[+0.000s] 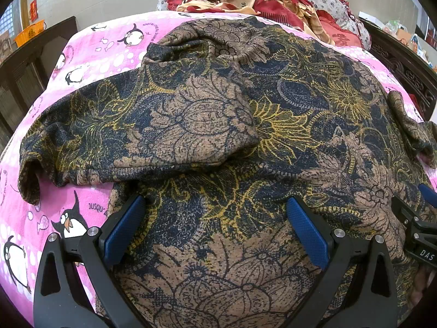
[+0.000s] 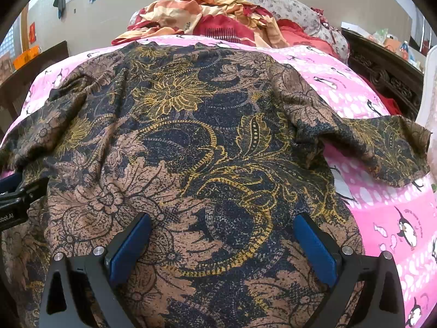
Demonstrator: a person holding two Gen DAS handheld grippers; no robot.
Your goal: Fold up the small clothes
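Note:
A brown, navy and yellow floral shirt (image 1: 245, 125) lies spread on a pink penguin blanket (image 1: 90, 54). Its left sleeve (image 1: 82, 142) lies out to the left, with a fold of cloth over the upper chest. My left gripper (image 1: 215, 210) is open, both blue pads low over the shirt's near part, holding nothing. In the right wrist view the same shirt (image 2: 191, 150) fills the middle, its right sleeve (image 2: 382, 147) out to the right. My right gripper (image 2: 222, 229) is open over the near hem area, empty. Each gripper shows at the other view's edge.
A heap of red and cream bedding (image 1: 259, 2) and a floral pillow (image 2: 273, 2) lie at the far end. Dark carved wooden frames (image 1: 404, 65) flank the bed. An orange basket (image 1: 27, 32) stands at the far left.

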